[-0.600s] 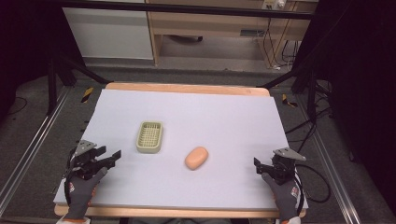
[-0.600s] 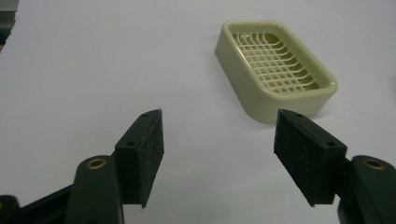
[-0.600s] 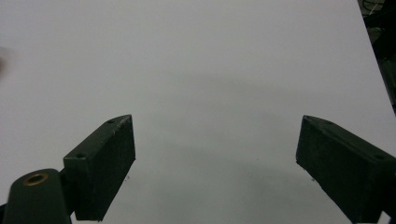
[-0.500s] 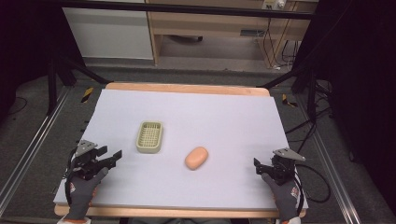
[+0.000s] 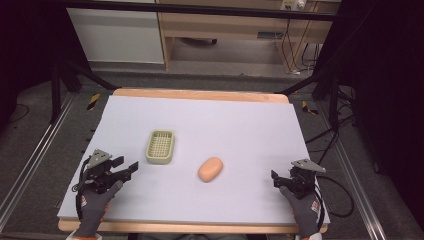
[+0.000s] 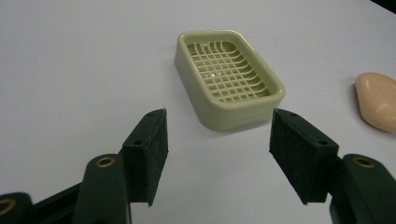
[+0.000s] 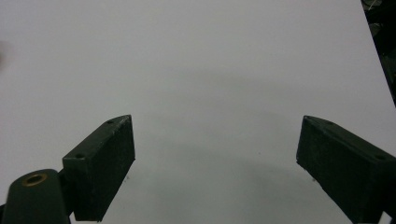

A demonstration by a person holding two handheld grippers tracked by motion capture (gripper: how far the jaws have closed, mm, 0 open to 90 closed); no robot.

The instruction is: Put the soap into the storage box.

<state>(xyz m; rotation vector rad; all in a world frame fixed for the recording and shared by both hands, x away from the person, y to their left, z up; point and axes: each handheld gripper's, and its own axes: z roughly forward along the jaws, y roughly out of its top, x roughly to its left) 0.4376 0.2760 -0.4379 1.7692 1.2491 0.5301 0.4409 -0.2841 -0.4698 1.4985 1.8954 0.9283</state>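
Both grippers low at the tabletop's near edge, jaws apart, nothing held.

Soap dish [image 5: 160,146] left of the tabletop's [image 5: 240,120] middle, long axis running near edge to far edge. Just ahead of the left gripper [image 5: 131,167], clear of its gaping jaws. Soap bar [image 5: 210,169] near centre, tilted toward the far-right corner, well apart from the right gripper [image 5: 276,179], whose jaws stand wide. Left gripper view: dish grid [image 6: 228,72], soap end [image 6: 377,100]. Right gripper view: bare mat between pads [image 7: 100,165].
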